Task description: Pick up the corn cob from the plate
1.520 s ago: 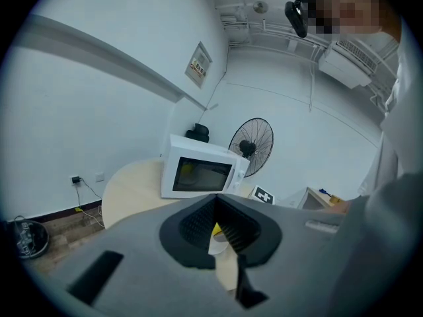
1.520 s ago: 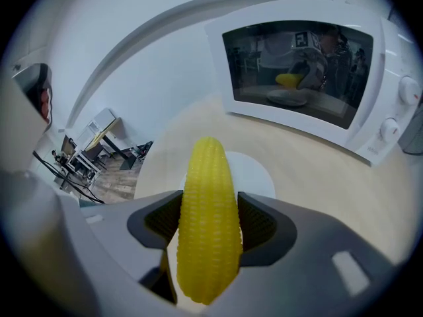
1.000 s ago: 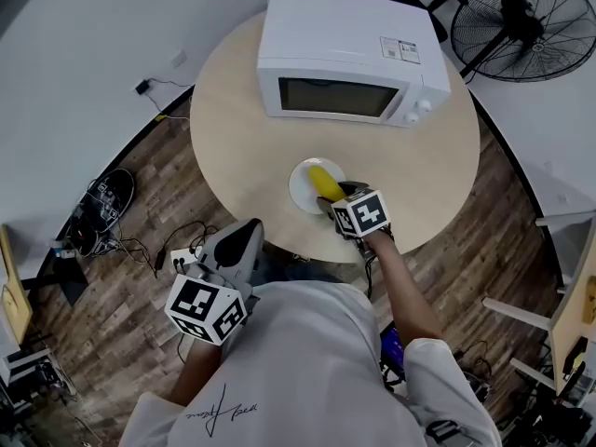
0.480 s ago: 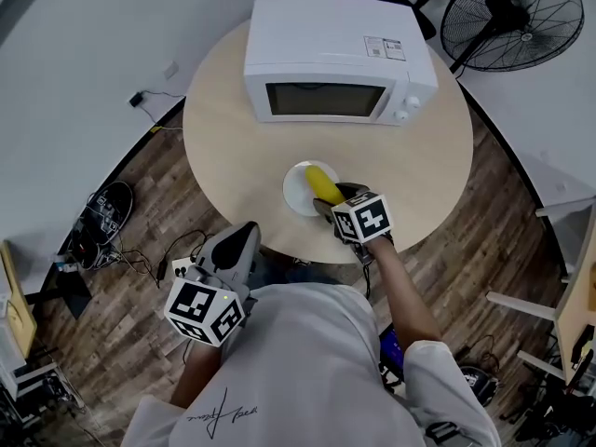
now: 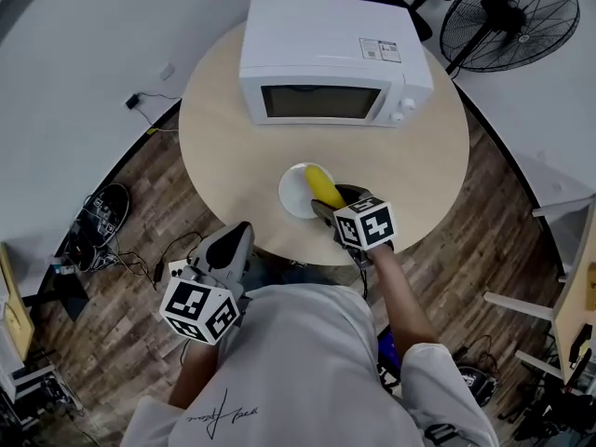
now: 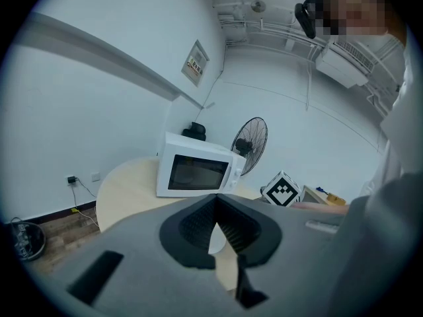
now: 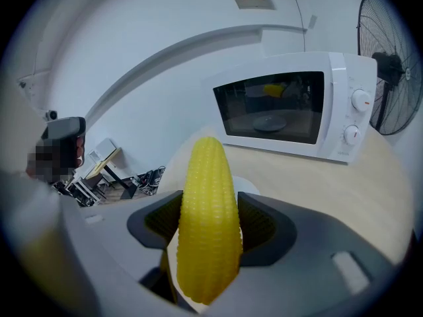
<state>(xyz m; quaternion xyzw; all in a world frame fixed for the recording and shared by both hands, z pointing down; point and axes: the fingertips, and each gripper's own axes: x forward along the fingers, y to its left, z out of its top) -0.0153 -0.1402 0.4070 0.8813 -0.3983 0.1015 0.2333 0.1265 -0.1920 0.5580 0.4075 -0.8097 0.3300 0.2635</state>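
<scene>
The right gripper (image 7: 209,220) clamps the corn cob (image 7: 206,177) at the plate's (image 5: 291,190) 3 o'clock side. The left gripper's (image 6: 215,210) jaws meet, empty.

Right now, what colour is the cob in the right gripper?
Yellow, rows of kernels; the corn cob shows best in the right gripper view.

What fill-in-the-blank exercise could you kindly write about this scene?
1. The right hand-held gripper is shut on the ____.
2. The microwave door is ____.
3. The left hand-held gripper holds ____.
4. The plate on the table is ____ in colour.

Missing words: corn; closed; nothing; white.
</scene>
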